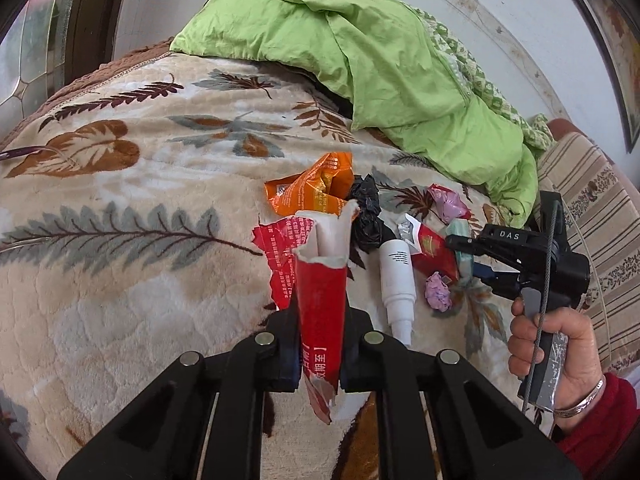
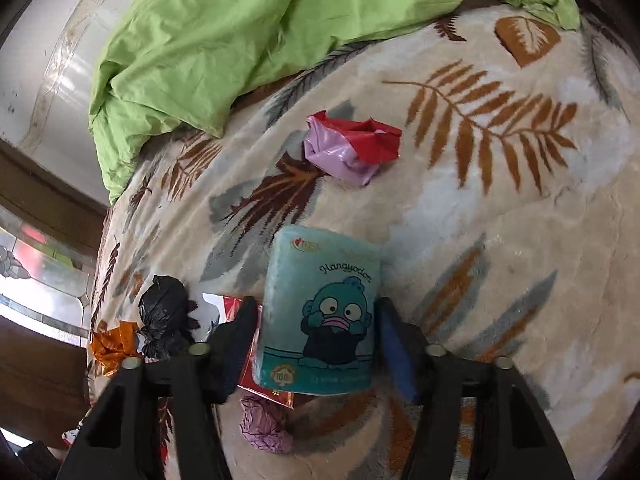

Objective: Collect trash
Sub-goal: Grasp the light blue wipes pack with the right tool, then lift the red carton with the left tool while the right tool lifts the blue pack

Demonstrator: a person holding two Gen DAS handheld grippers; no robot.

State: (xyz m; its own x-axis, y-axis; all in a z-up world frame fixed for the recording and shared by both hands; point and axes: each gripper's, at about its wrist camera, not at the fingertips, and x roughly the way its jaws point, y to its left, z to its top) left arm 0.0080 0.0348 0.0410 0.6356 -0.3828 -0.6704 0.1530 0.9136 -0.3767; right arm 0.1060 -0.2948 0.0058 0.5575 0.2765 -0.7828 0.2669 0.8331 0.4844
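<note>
Trash sits bunched mid-bed on the leaf-print blanket [image 1: 120,184], w/ wide bare blanket to the left & in front of it. My left hand-held gripper [image 1: 320,360] is clenched on a torn red paper wrapper [image 1: 320,300], lifted clear of the pile. Just beyond: orange foil wrapper [image 1: 312,188], black crumpled bag [image 1: 366,216], white bottle [image 1: 394,276], small red packet [image 1: 434,256], purple wad [image 1: 438,292]. My right hand-held gripper [image 2: 316,340] straddles a teal tissue pack [image 2: 320,312], fingers [image 2: 396,352] at both sides; can't tell if pads press yet, jaws were just closing. Pack lies partly on the red packet. Red-and-lilac bag [image 2: 352,148] lies apart, further up. Green quilt [image 1: 360,60] heaps along the far edge by the wall; striped cushion [image 1: 592,216] bounds the right side.
</note>
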